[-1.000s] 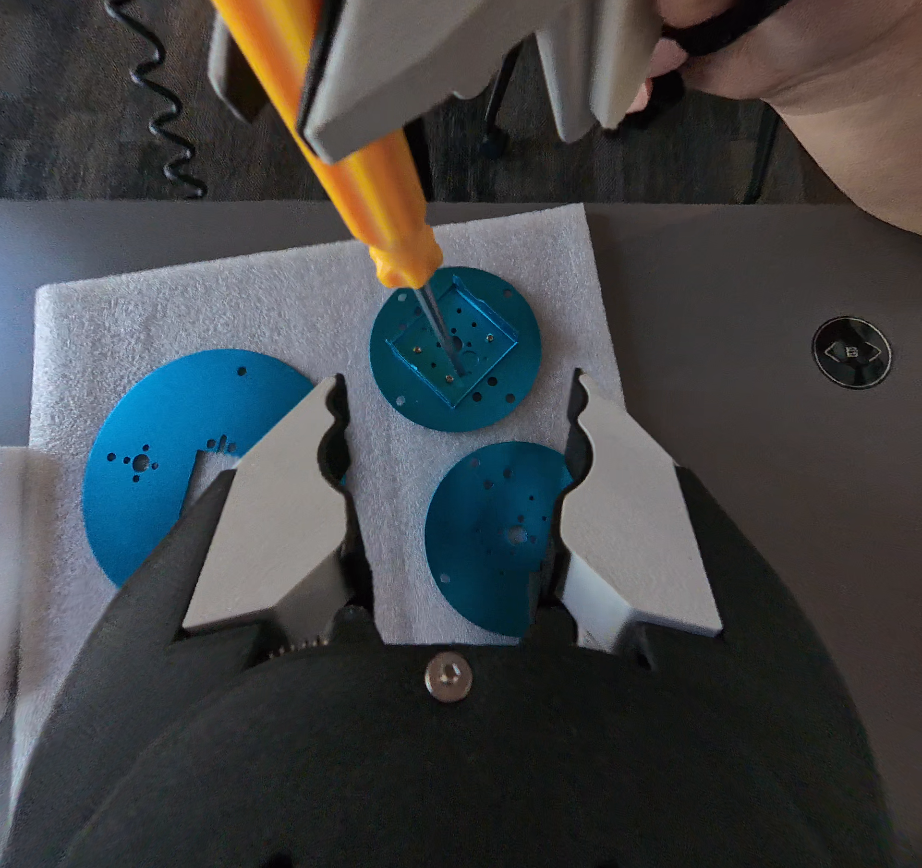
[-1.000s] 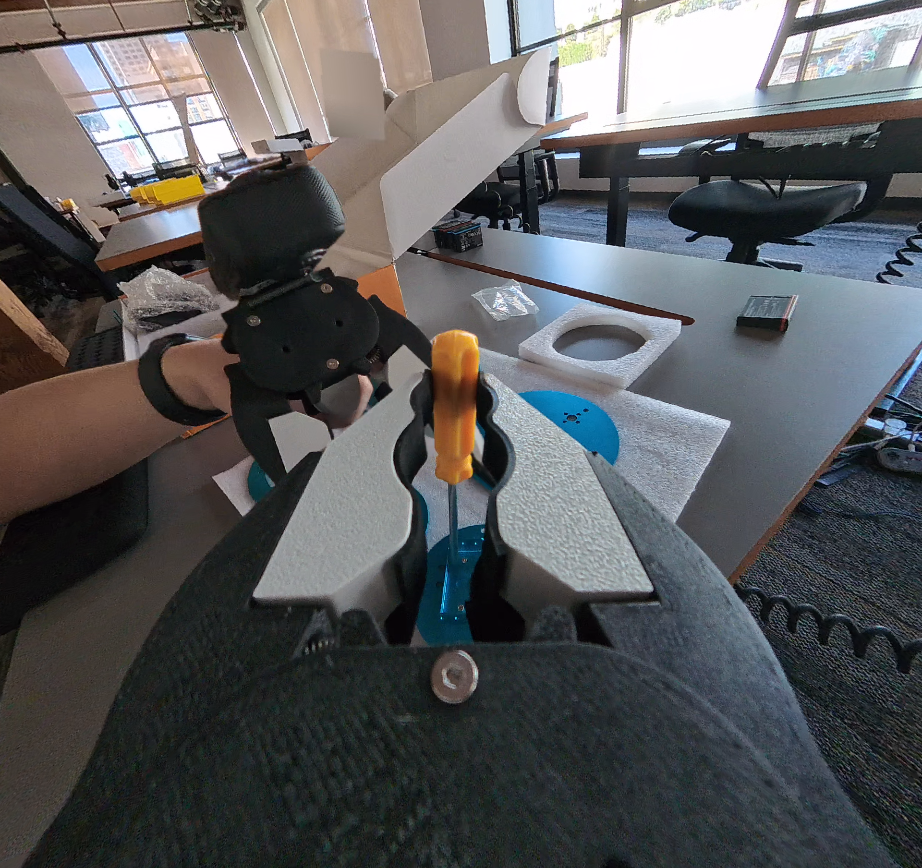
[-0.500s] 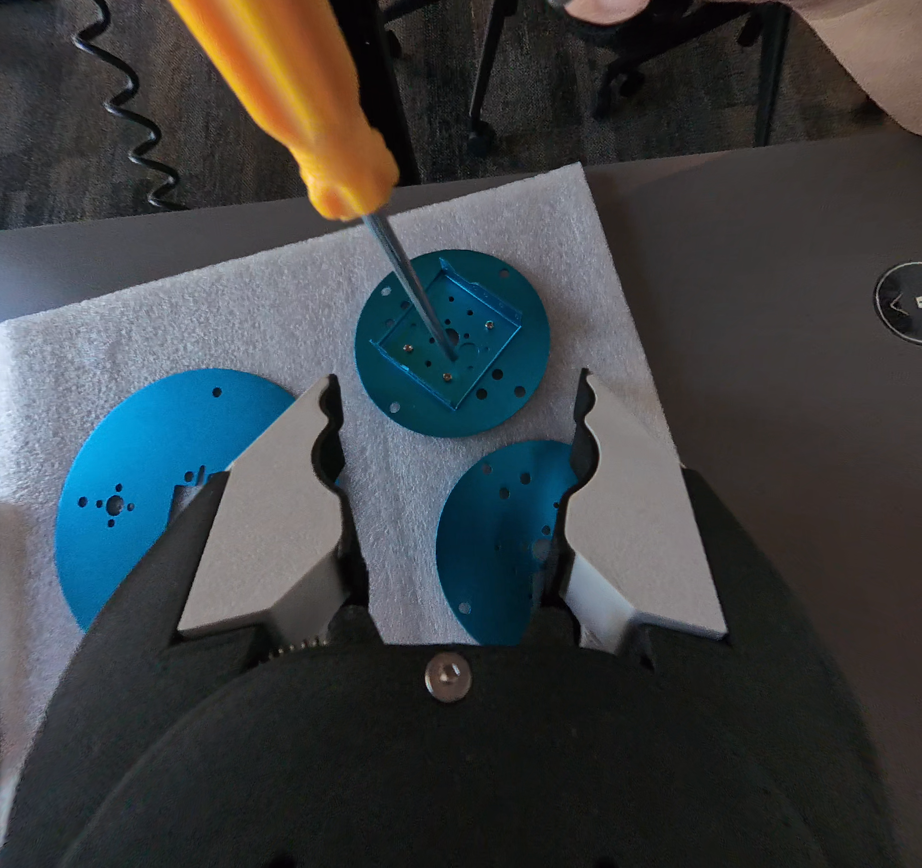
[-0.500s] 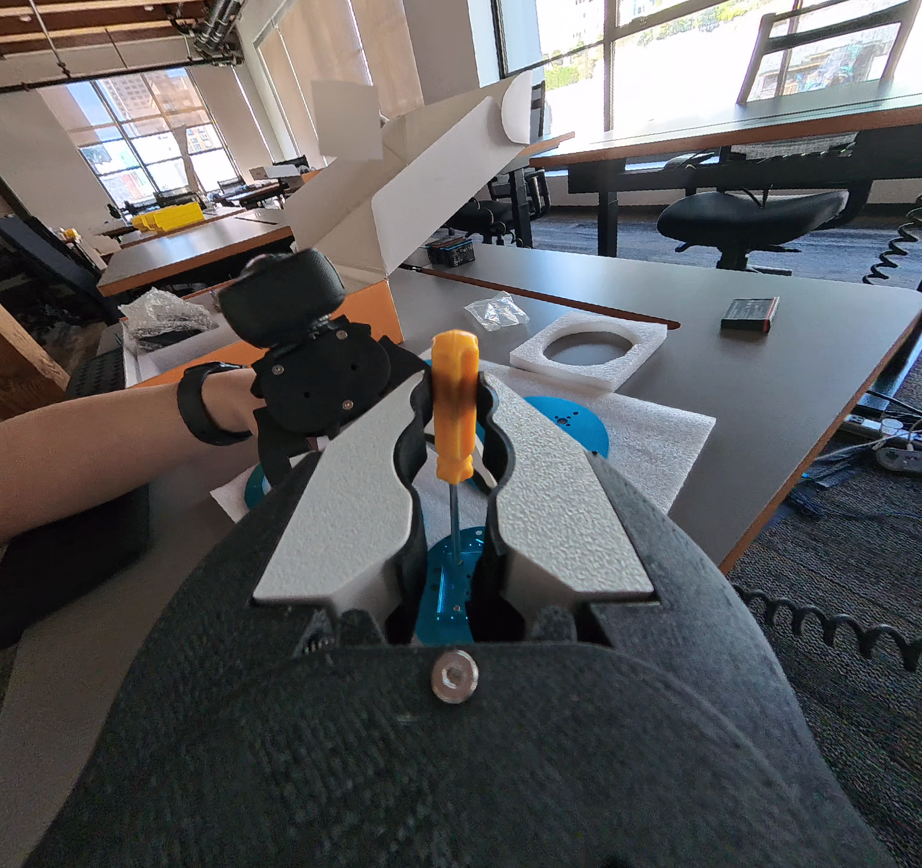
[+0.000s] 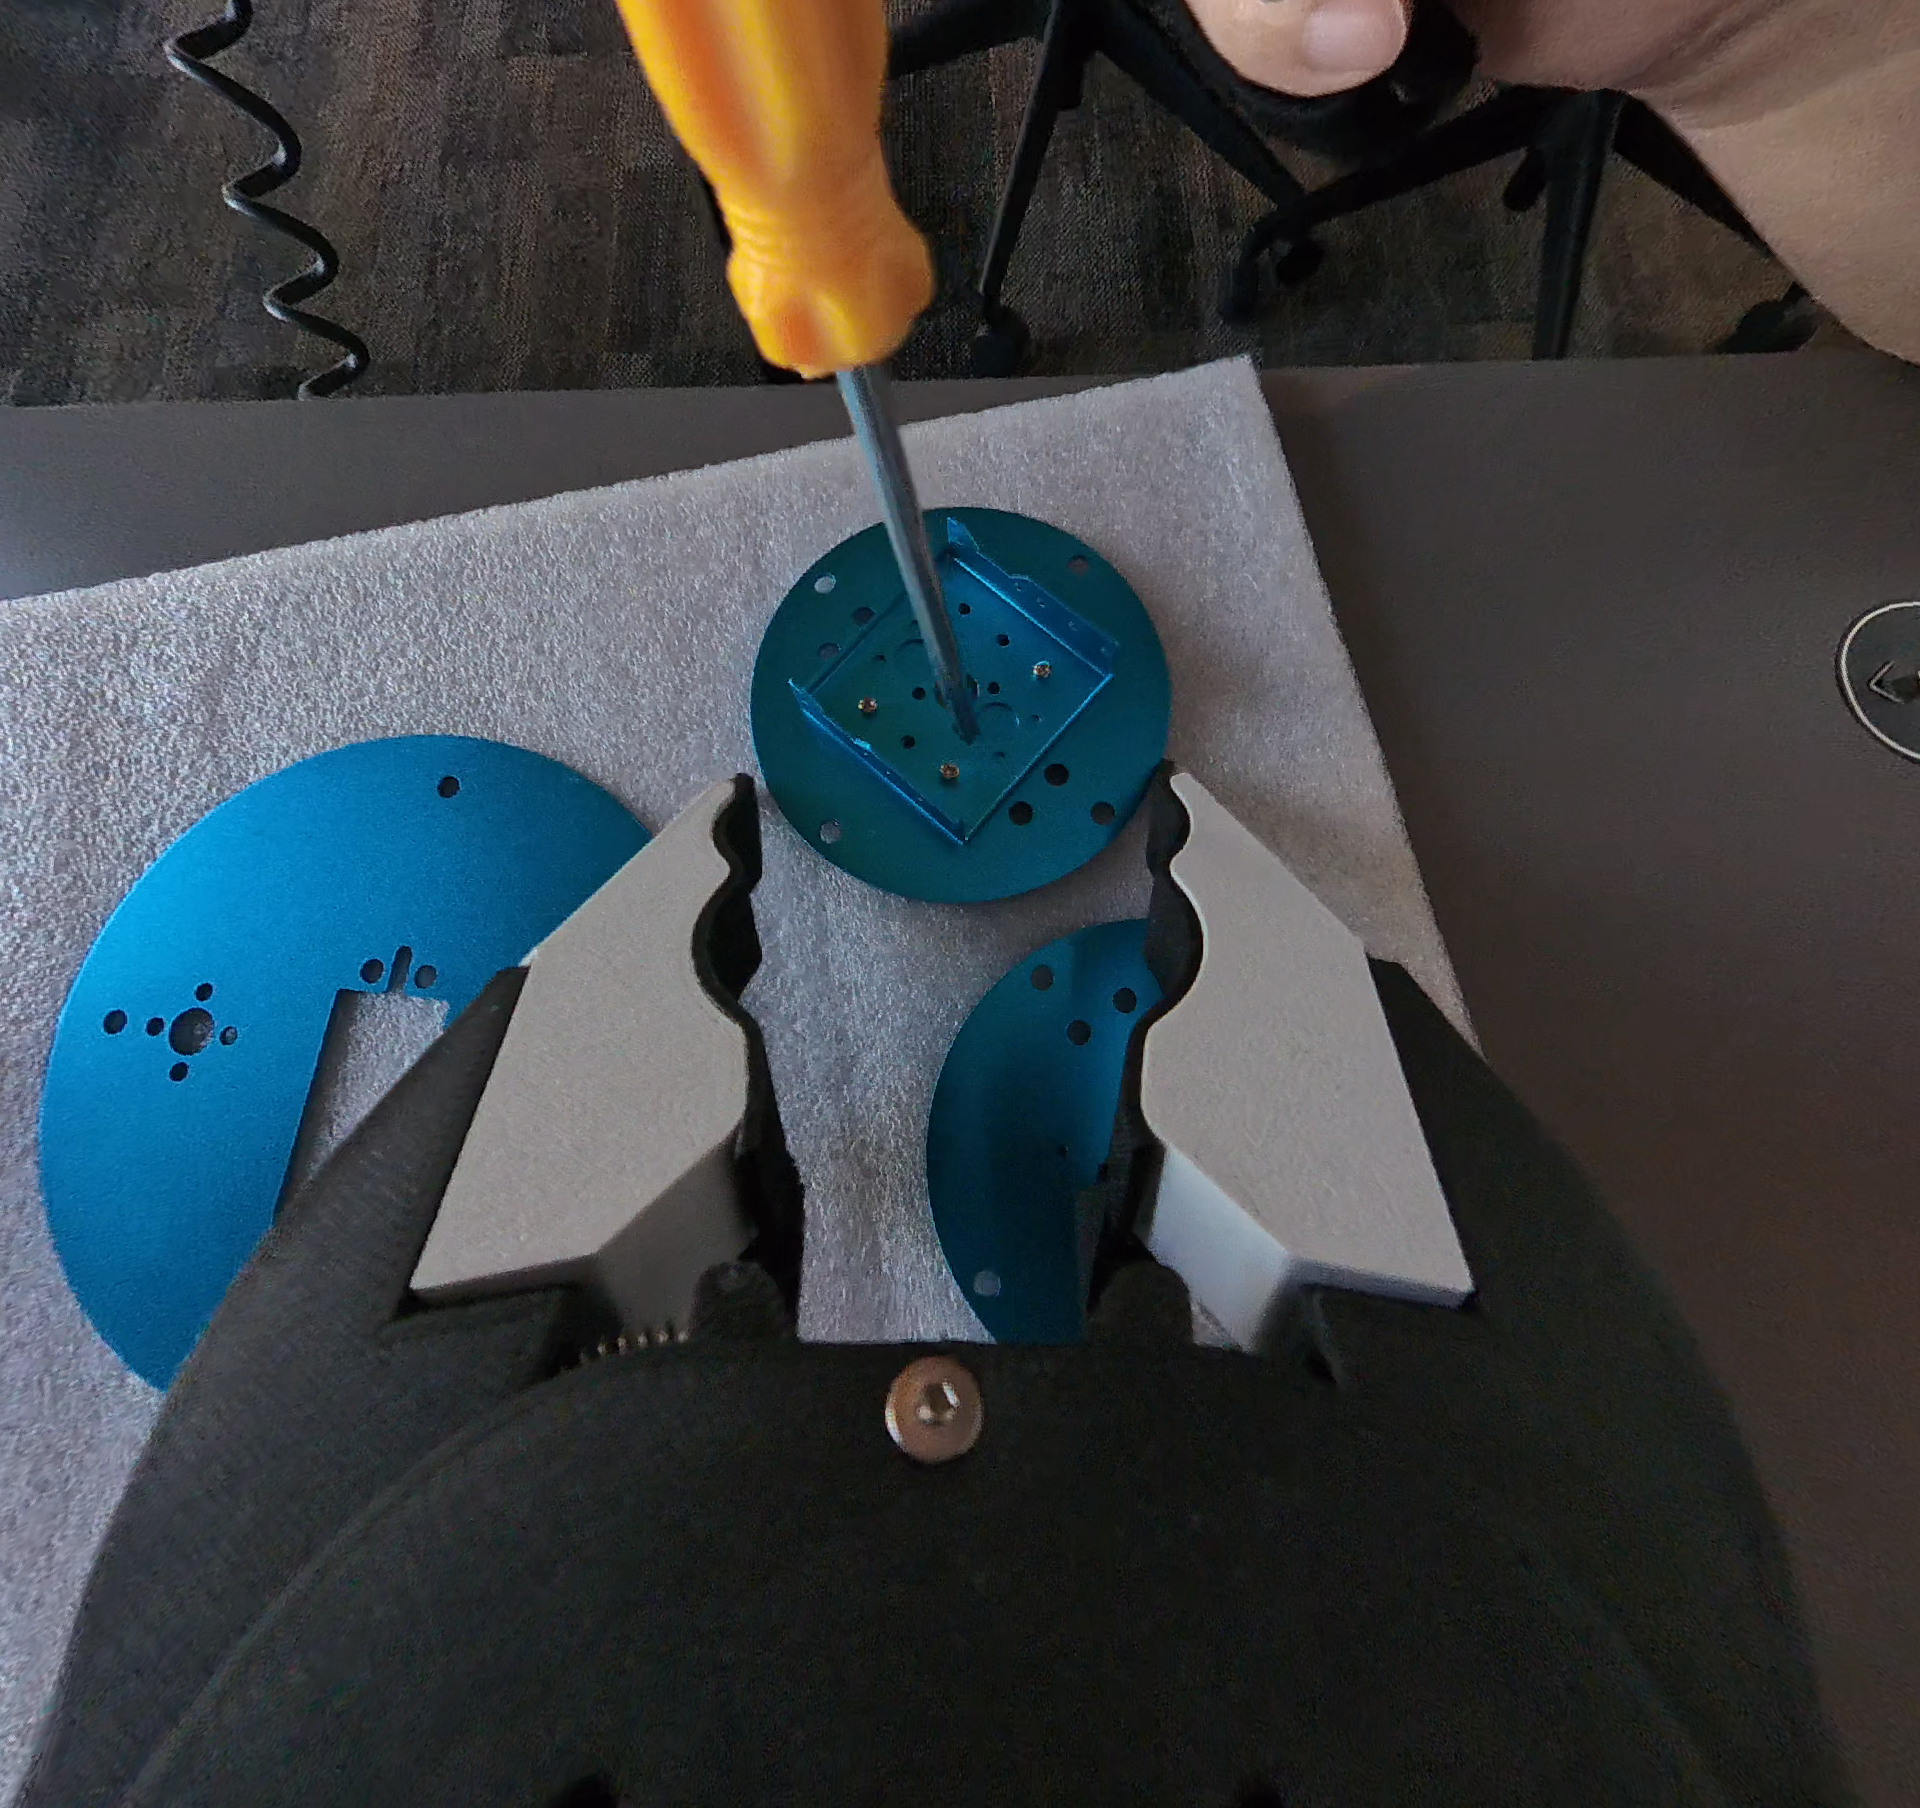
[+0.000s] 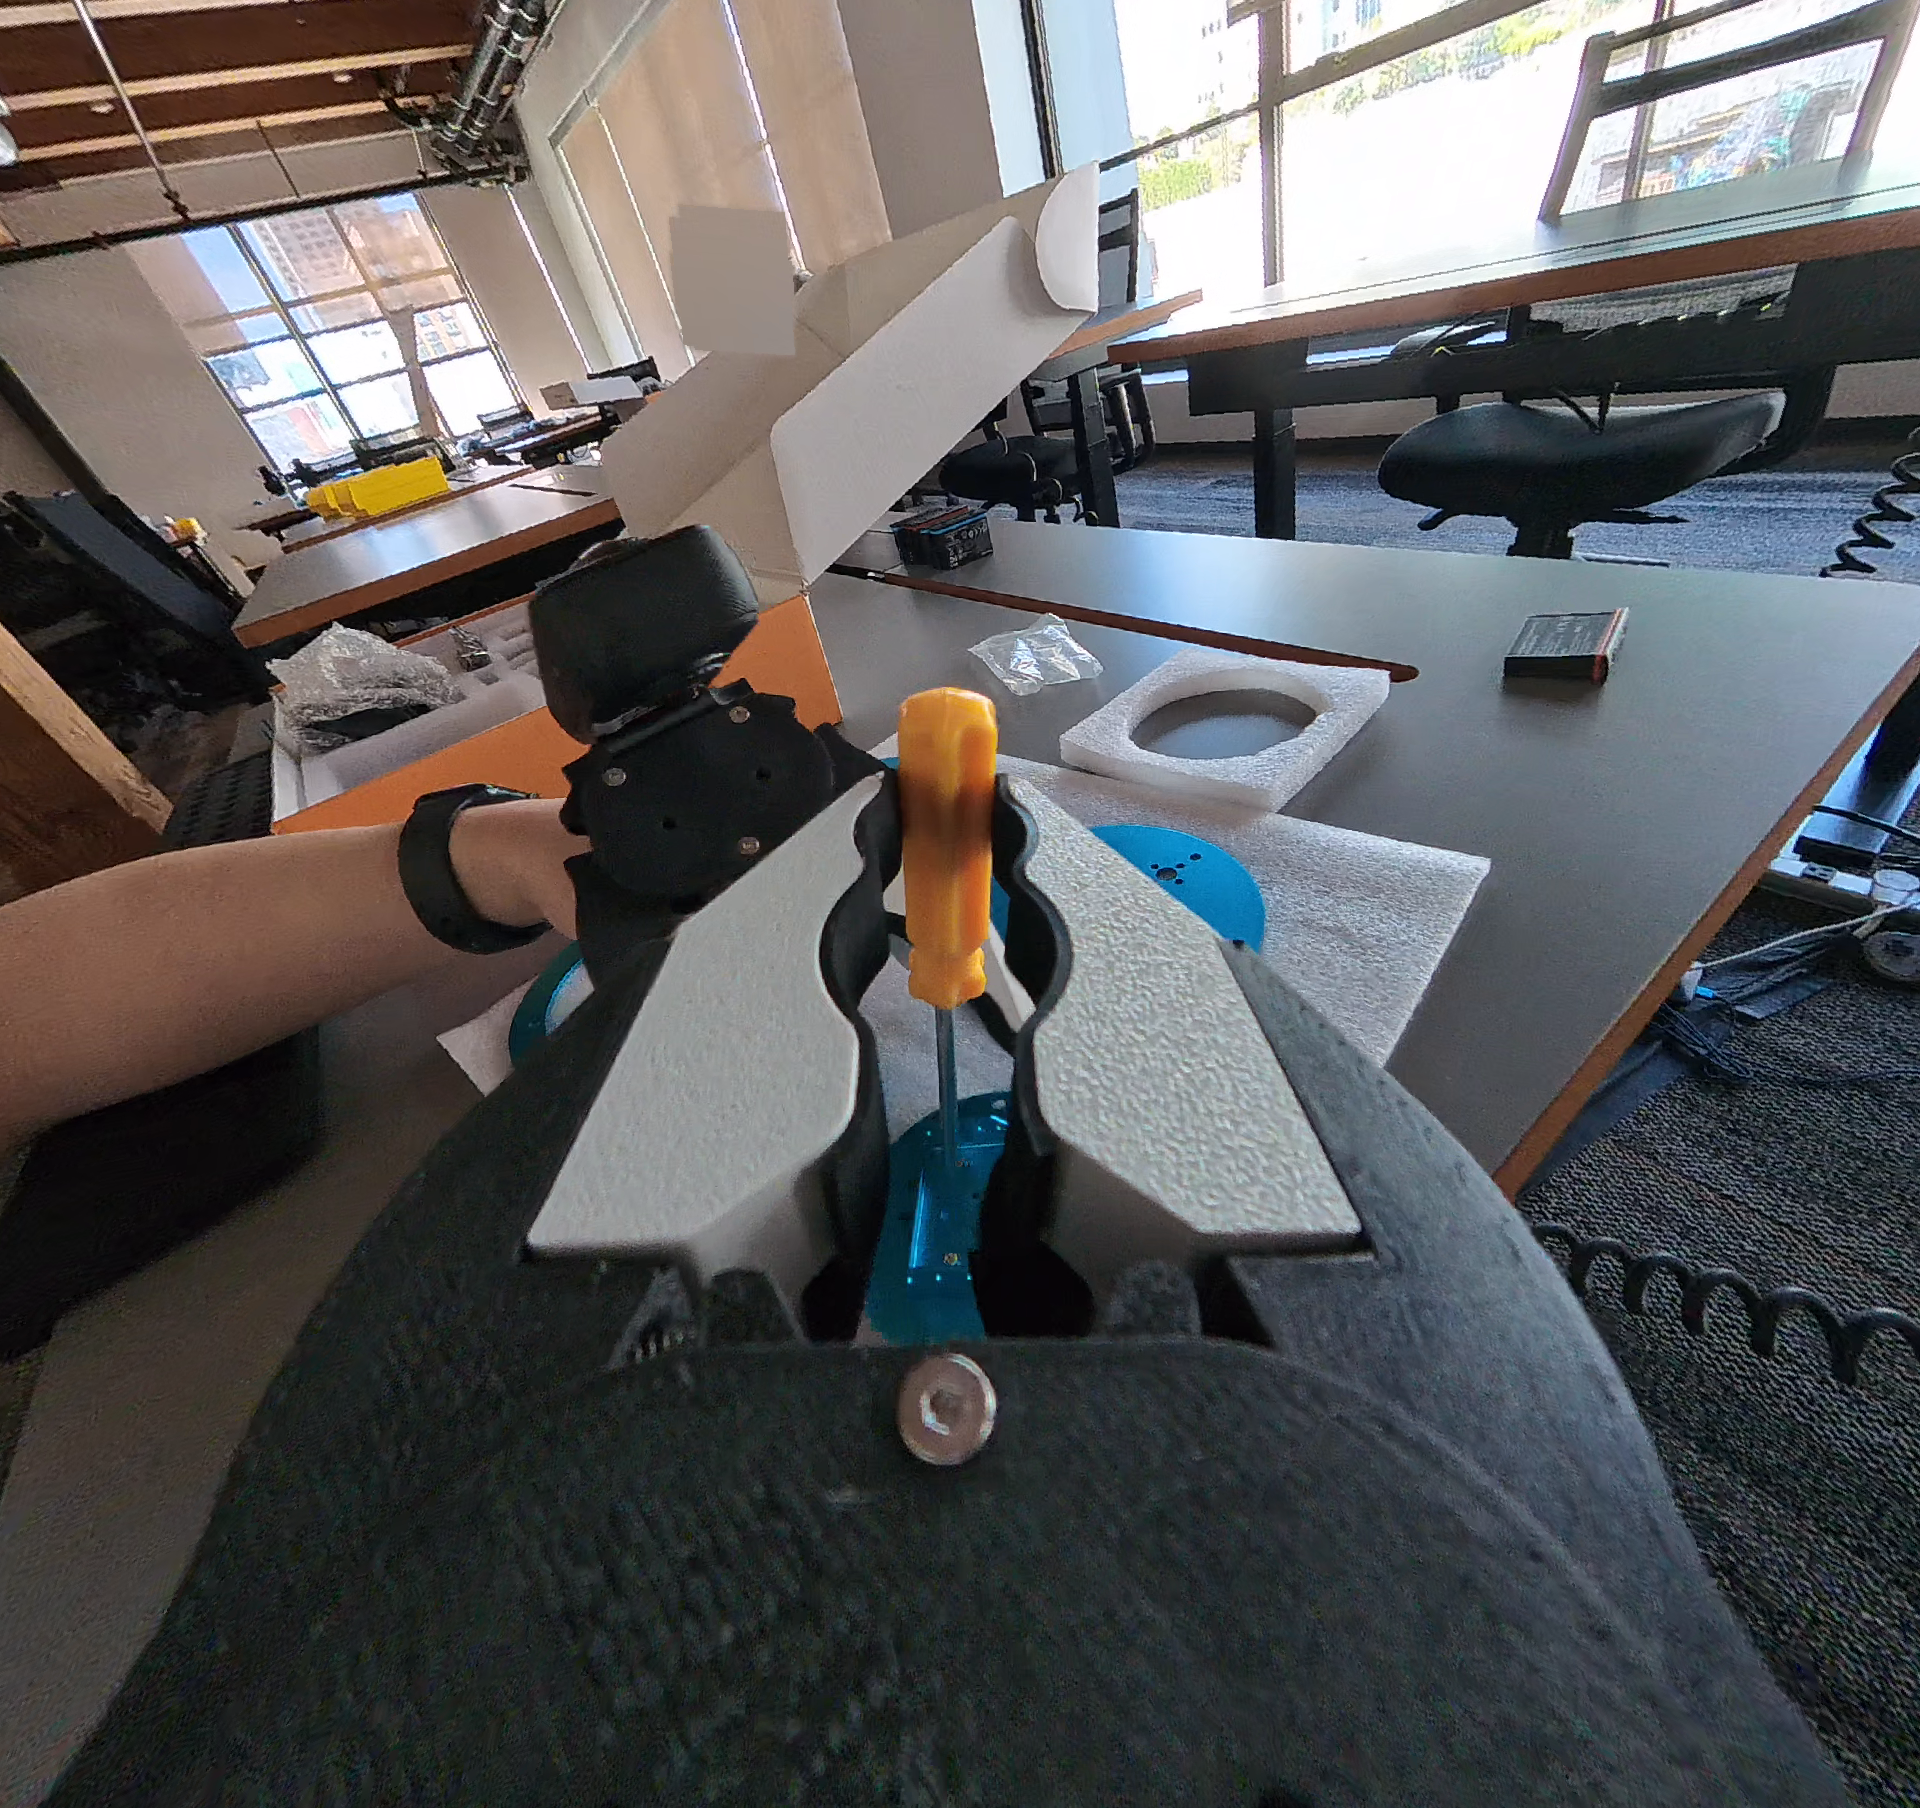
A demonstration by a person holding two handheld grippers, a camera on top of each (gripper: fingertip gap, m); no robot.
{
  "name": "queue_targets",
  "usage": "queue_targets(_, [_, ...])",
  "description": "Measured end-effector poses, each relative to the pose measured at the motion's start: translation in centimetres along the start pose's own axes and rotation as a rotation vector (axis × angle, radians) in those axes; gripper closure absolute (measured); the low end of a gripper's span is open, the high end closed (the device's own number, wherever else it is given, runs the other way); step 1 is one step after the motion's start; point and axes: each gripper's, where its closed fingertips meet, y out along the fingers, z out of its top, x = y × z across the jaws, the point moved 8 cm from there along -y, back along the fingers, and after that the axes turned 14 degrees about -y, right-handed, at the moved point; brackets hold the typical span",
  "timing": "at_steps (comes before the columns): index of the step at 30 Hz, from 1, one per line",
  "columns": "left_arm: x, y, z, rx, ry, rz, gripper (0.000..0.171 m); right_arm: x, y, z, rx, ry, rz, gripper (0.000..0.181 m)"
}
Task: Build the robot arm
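Note:
My right gripper (image 6: 943,823) is shut on an orange-handled screwdriver (image 6: 943,854), which also shows in the left wrist view (image 5: 774,117). Its metal tip rests inside a square blue bracket (image 5: 951,698) that sits on a small blue round plate (image 5: 1101,823); the plate also shows in the right wrist view (image 6: 935,1228). My left gripper (image 5: 951,802) is open and empty, hovering just in front of that plate over white foam sheet (image 5: 416,615). A second small blue disc (image 5: 1029,1124) lies partly under its right finger. A large blue disc (image 5: 260,948) lies to the left.
In the right wrist view, a white foam ring (image 6: 1226,730), a clear plastic bag (image 6: 1034,652), a small dark box (image 6: 1564,644) and an open orange-and-white carton (image 6: 727,511) stand on the grey table (image 6: 1558,823). A round black grommet (image 5: 1886,678) is set in the table. Office chairs stand beyond. About 12 cm separates my left fingertips from my right.
The screwdriver has stood up steeper with its tip staying in the bracket. The right gripper has risen. The left gripper has drawn back slightly, still open.

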Motion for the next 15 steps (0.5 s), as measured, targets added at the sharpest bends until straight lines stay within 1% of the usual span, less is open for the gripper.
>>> queue_targets(1, [0.14,-0.02,0.03,-0.006,0.012,0.003,0.099,0.0,-0.02,0.03,0.002,-0.008,-0.006,0.167])
queue_targets(6, [0.24,-0.05,0.02,-0.009,0.009,0.006,0.1,-0.25,0.06,0.22,0.014,-0.034,0.011,0.167])
queue_targets(9, [0.31,-0.09,0.11,-0.019,0.016,0.011,0.1,-0.5,0.32,0.15,-0.011,-0.064,0.015,0.167])
queue_targets(15, [0.59,-0.23,0.23,-0.018,0.067,0.038,0.1,-0.88,0.47,0.36,-0.007,-0.095,0.026,0.167])
